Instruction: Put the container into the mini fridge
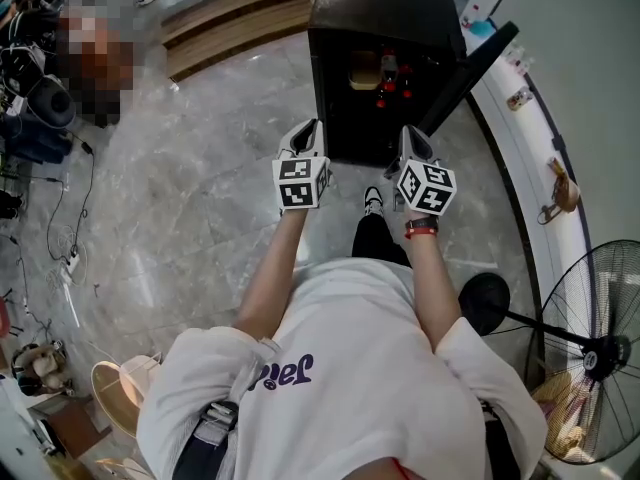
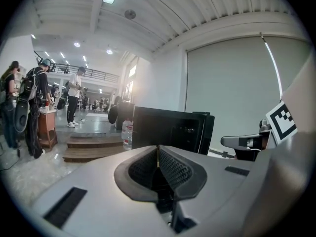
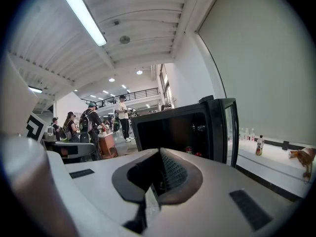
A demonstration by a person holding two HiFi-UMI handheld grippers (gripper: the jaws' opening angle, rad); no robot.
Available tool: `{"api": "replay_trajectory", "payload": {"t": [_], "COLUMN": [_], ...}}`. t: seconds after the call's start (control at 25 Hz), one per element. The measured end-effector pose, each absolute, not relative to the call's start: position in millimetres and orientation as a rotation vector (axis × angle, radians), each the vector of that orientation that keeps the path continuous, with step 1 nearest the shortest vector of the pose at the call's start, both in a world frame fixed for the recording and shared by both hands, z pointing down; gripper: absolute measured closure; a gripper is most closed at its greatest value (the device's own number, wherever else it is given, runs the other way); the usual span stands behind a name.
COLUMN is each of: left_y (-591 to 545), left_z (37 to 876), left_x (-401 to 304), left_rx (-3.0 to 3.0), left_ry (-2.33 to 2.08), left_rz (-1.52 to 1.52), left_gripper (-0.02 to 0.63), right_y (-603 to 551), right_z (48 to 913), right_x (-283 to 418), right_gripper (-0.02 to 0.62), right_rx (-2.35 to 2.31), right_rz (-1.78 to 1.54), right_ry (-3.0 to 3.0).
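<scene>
Container (image 1: 364, 69), seemingly the pale tub, sits inside the open mini fridge (image 1: 395, 13) just ahead of the left tongs (image 2: 158, 152) and right tongs (image 3: 159, 154), both pinched together and empty, so slamming the door (image 1: 470, 68) could topple the bottles (image 1: 388, 74) beside it.

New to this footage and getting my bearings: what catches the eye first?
The black mini fridge stands straight ahead on the floor, its door swung open to the right, red-topped bottles inside. Before it the person holds the left gripper and right gripper side by side, both shut and empty. A standing fan sits at the head view's lower right.
</scene>
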State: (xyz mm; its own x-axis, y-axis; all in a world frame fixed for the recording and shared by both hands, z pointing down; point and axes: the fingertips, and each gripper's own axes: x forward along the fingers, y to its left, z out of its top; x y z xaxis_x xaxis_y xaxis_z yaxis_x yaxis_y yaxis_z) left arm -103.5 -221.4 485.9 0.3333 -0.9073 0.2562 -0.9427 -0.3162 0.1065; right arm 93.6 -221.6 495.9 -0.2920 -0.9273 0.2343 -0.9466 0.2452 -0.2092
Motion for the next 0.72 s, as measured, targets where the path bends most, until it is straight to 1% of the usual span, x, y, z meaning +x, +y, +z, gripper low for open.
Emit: {"api": "replay_trajectory", "payload": {"t": [0.48, 0.72], "left_y": [-212.5, -211.2], "left_z": [469.3, 473.5], "left_x": [-101.2, -96.6], "left_rx": [2.412, 2.471], "left_ry": [-1.681, -1.719], "left_rz": [0.172, 0.269], "left_gripper": [0.586, 0.588], "right_y": [-215.4, -214.4], "right_z": [488.7, 489.0], "right_x": [97.1, 98.9], "right_gripper": [0.580, 0.580], "right_rx": [1.858, 1.870], "right_rz": [0.455, 0.455], "right_ry": [-2.433, -2.428]}}
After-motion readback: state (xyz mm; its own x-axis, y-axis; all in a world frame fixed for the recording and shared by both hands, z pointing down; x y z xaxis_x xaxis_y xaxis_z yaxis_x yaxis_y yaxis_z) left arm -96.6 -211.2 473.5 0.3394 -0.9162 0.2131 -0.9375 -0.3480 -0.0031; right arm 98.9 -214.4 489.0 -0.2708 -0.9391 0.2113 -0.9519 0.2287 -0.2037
